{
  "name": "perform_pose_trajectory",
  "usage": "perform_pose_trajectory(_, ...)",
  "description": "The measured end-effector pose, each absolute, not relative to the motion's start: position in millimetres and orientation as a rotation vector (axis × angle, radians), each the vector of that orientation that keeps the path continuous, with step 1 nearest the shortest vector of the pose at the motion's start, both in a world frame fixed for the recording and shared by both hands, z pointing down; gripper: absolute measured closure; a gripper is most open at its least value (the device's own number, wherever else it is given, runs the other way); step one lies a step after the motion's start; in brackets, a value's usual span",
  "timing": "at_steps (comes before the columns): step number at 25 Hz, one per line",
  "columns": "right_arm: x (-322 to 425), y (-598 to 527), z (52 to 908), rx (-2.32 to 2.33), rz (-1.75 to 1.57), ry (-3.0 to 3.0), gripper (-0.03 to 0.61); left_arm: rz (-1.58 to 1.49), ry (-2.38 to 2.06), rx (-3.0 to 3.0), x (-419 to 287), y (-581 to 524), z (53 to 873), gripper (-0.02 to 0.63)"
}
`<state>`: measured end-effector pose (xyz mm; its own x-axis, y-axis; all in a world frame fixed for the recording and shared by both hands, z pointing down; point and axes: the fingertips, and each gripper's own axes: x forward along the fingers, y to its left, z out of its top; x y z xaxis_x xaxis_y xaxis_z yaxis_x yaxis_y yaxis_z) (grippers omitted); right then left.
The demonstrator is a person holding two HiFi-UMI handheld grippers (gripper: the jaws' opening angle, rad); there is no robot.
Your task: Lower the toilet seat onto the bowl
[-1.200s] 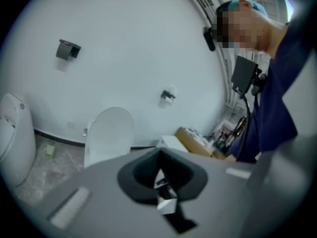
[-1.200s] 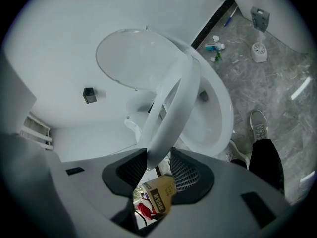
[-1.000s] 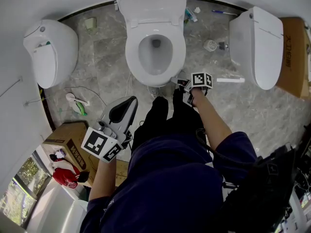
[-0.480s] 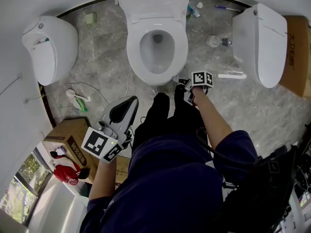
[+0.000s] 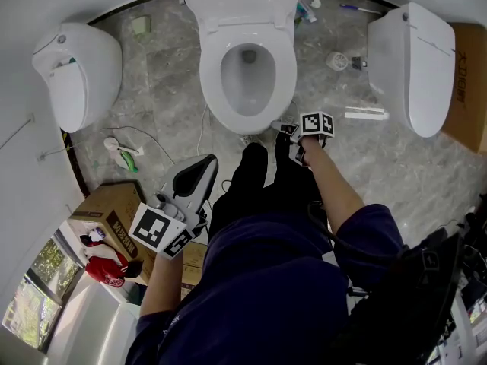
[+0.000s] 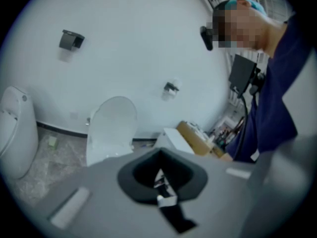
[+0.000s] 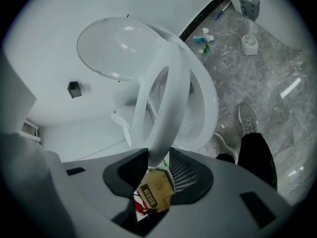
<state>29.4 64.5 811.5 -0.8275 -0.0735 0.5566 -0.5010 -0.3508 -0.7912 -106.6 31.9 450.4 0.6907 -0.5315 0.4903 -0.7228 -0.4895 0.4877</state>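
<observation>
We counted three toilets: middle toilet (image 5: pixel 283 67), left toilet (image 5: pixel 76 74), right toilet (image 5: pixel 415 67). We counted one toilet seat (image 7: pixel 166 83), two cardboard boxes, left box (image 5: pixel 103 213) and right box (image 5: pixel 468 71), and two grippers, left gripper (image 5: pixel 204 160) and right gripper (image 5: pixel 284 128).

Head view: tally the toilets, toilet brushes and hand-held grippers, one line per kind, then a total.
Toilets: 3 (left toilet, middle toilet, right toilet)
Brushes: 1 (toilet brush)
Grippers: 2 (left gripper; right gripper, whose jaws have just been closing with the toilet seat between them)
Total: 6
</observation>
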Motion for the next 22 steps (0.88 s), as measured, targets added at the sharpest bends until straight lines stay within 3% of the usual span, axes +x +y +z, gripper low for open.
perform_pose_trajectory(22,31.5,87.6,872.8,0.706,2.211,-1.479,0.460,0.407,-0.964,2.098,-119.0,38.2,491.8,0.609)
